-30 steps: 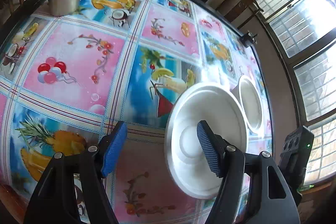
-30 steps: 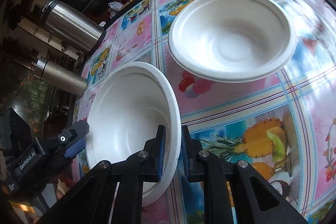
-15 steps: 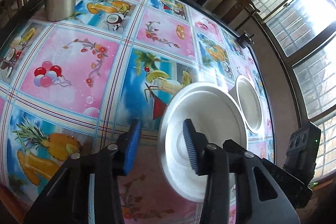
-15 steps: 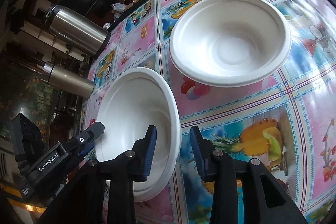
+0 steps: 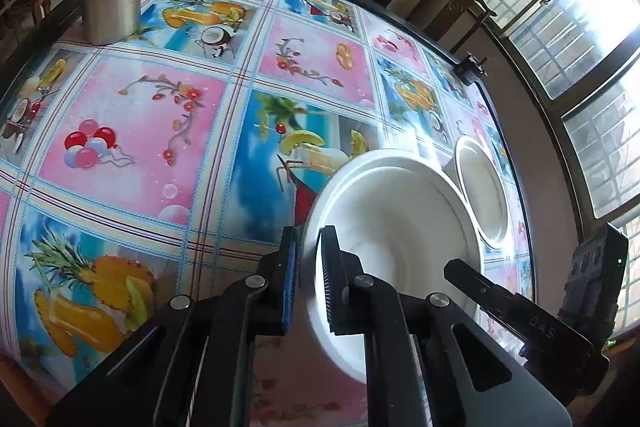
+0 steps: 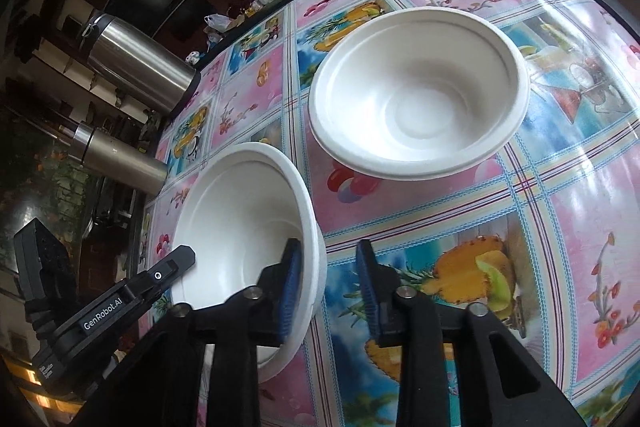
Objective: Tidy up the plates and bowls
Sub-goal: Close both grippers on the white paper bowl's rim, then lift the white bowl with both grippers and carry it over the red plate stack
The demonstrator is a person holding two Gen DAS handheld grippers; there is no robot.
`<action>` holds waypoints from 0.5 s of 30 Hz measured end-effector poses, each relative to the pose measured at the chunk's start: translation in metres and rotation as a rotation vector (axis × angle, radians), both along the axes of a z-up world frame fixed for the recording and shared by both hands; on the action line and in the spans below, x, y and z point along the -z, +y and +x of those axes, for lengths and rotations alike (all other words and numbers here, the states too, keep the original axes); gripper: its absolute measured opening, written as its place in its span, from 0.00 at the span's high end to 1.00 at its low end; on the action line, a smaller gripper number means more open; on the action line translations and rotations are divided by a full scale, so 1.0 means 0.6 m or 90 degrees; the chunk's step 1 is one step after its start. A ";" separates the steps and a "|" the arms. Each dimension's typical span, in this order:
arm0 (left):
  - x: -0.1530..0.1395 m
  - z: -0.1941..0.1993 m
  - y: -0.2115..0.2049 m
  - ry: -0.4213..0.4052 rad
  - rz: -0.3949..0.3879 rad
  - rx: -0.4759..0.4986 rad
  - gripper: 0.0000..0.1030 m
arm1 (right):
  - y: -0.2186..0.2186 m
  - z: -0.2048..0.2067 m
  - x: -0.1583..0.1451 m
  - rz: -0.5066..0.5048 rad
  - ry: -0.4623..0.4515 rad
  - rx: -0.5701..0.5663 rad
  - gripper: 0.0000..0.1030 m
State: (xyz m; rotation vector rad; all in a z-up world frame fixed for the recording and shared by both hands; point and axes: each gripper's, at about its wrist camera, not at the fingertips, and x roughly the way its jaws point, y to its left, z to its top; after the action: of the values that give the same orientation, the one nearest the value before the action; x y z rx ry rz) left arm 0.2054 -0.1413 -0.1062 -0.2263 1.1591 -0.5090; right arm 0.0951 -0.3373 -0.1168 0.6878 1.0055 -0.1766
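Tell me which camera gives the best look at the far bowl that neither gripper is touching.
The right wrist view: the far bowl sits whole and open, with its rim and inside plain. The left wrist view shows it only edge-on, squeezed beside the near bowl.

Left gripper (image 5: 308, 279) — wide open a second ago — now has its jaws closed onto the rim of the near white bowl (image 5: 400, 227), lower centre of the left wrist view. Right gripper (image 6: 330, 287) — previously clamped on that bowl's rim — now stands open, one pad inside the bowl, the other clear of it.
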 end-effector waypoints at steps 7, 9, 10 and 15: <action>-0.002 -0.009 -0.014 -0.012 0.009 0.017 0.93 | 0.003 -0.002 -0.010 -0.037 -0.017 0.013 0.92; -0.003 -0.010 -0.015 -0.013 0.012 0.017 0.93 | 0.002 -0.001 -0.008 -0.037 -0.017 0.014 0.92; -0.003 -0.011 -0.016 -0.014 0.014 0.017 0.93 | 0.002 -0.001 -0.008 -0.040 -0.016 0.014 0.92; -0.006 -0.019 -0.023 -0.033 0.039 0.012 0.93 | 0.008 0.001 -0.008 -0.056 -0.016 0.012 0.92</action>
State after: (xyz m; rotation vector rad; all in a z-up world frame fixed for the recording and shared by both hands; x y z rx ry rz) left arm 0.1941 -0.1550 -0.1023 -0.1482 1.1250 -0.4924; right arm 0.0955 -0.3325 -0.1119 0.6173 0.9623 -0.2274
